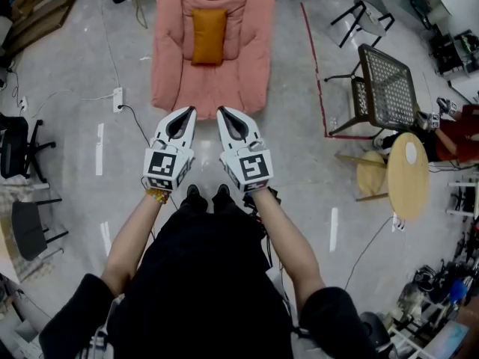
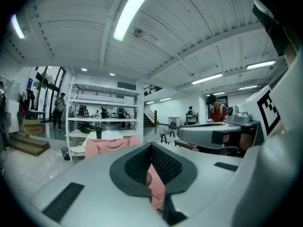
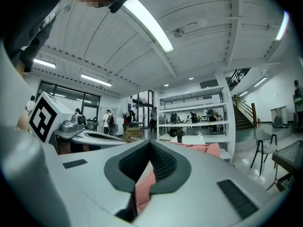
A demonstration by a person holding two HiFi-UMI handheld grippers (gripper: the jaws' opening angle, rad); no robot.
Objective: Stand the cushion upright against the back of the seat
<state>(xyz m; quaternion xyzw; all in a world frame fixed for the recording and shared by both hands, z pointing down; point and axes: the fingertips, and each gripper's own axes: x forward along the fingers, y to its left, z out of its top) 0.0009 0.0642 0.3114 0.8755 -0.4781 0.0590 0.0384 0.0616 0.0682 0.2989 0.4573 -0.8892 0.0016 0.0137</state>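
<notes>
A pink padded seat (image 1: pixel 213 81) lies on the floor ahead in the head view. An orange cushion (image 1: pixel 209 36) rests on its far part, against the back padding; how steeply it leans I cannot tell from above. My left gripper (image 1: pixel 191 111) and right gripper (image 1: pixel 221 111) hover side by side just short of the seat's near edge, well apart from the cushion. Both are shut with nothing held. In the left gripper view the left gripper (image 2: pixel 151 144) has its tips meeting, the pink seat (image 2: pixel 111 144) beyond. The right gripper (image 3: pixel 150 142) looks the same, with the seat (image 3: pixel 208 149) behind it.
A black mesh chair (image 1: pixel 385 88) and a round wooden table (image 1: pixel 408 174) stand to the right, past a red tape line (image 1: pixel 314 58) on the floor. A power strip (image 1: pixel 117 99) with a cable lies left of the seat. Dark office chairs (image 1: pixel 19 144) stand far left.
</notes>
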